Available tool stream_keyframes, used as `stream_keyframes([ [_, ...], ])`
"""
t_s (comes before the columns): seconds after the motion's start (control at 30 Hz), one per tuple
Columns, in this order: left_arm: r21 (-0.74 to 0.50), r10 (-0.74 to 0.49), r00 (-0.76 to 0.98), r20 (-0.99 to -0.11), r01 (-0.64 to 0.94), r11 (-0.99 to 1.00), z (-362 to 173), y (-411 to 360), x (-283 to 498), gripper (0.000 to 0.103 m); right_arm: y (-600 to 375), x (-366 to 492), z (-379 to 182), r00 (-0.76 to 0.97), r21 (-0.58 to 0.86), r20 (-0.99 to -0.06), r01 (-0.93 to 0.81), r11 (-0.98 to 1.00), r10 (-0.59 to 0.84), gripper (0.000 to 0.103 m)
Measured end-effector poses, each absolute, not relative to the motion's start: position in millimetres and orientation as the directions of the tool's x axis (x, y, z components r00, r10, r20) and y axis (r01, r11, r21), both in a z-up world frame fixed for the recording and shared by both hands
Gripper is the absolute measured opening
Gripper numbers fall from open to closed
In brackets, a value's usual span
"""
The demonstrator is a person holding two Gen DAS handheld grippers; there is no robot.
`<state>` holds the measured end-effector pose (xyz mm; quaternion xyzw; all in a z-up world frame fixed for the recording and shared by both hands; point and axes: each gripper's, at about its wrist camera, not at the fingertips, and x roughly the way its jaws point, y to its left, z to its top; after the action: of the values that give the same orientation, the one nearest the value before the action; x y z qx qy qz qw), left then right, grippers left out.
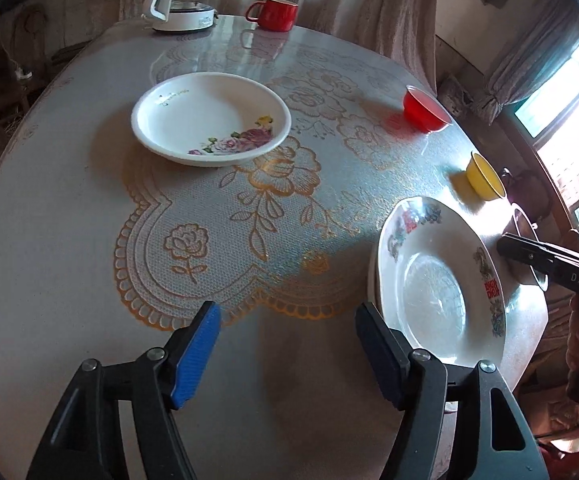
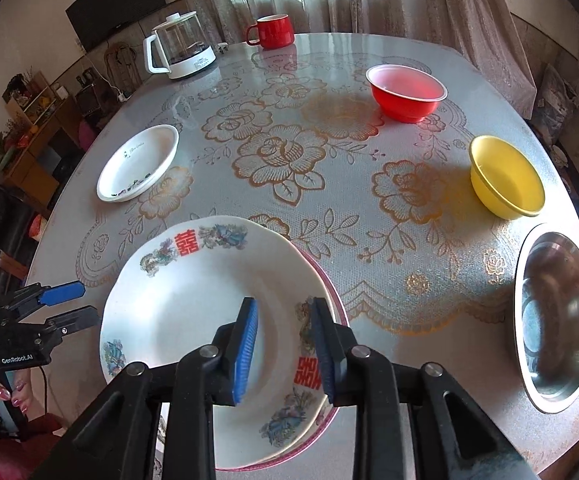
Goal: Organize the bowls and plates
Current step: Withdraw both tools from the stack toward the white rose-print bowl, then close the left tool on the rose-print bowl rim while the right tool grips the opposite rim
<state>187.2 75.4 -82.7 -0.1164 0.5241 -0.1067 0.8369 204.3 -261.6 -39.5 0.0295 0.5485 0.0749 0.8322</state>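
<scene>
Bare tablecloth [image 2: 329, 184] mid-table, ringed by flowered plate [image 2: 137, 164], red bowl [image 2: 407, 96], yellow bowl [image 2: 505, 178]

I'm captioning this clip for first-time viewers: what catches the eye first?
The stacked plates with red characters sit at the table's near edge, right under the right tongs. Beyond, a red bowl and a yellow bowl pop on the right, a steel bowl nearer.

Right wrist view: stacked plates [image 2: 193, 280] at near table [image 2: 369, 220] edge; single plate [image 2: 137, 164] behind-left; two bowls [image 2: 407, 94] [image 2: 507, 176] behind-right; metal bowl [image 2: 557, 308] right; kettle [image 2: 181, 50], mug [image 2: 271, 31] at far edge.
</scene>
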Motion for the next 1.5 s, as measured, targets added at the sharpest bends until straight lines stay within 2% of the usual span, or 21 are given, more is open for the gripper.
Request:
stream_keyframes([
  [0.17,-0.325,-0.238,0.467,-0.851,-0.113,0.939,-82,131,205,0.078,-240,221,-40,0.374,0.139,-0.91,-0.123,0.983,0.176,0.03],
  [0.27,-0.276,-0.166,0.477,-0.863,-0.171,0.946,-80,151,218,0.085,-223,232,-42,0.361,0.126,-0.917,-0.143,0.982,0.171,0.033],
  [0.37,-0.211,-0.093,0.489,-0.867,-0.192,0.958,-76,163,234,0.095,-201,248,-41,0.351,0.122,-0.919,-0.18,0.976,0.18,0.038],
  [0.57,-0.16,-0.063,0.477,-0.877,-0.167,0.973,-76,176,268,0.097,-160,298,-39,0.341,0.178,-0.909,-0.201,0.963,0.239,0.04],
  [0.87,-0.156,-0.074,0.452,-0.889,-0.147,0.977,-89,186,318,0.098,-110,371,-62,0.332,0.191,-0.911,-0.185,0.964,0.244,0.04],
  [1.2,-0.195,-0.127,0.425,-0.896,-0.121,0.973,-107,181,351,0.097,-95,419,-102,0.298,0.169,-0.934,-0.121,0.978,0.199,0.04],
  [1.3,-0.207,-0.145,0.426,-0.893,-0.104,0.973,-109,178,355,0.093,-92,425,-107,0.301,0.173,-0.931,-0.129,0.976,0.205,0.04],
  [1.33,-0.209,-0.148,0.427,-0.892,-0.101,0.973,-109,177,355,0.089,-91,426,-109,0.303,0.169,-0.932,-0.131,0.977,0.201,0.039],
  [1.4,-0.214,-0.154,0.421,-0.894,-0.098,0.972,-111,177,358,0.084,-88,428,-113,0.3,0.184,-0.929,-0.136,0.973,0.218,0.033],
  [1.5,-0.21,-0.153,0.428,-0.891,-0.088,0.974,-110,175,358,0.079,-84,429,-119,0.292,0.178,-0.932,-0.141,0.974,0.213,0.03],
])
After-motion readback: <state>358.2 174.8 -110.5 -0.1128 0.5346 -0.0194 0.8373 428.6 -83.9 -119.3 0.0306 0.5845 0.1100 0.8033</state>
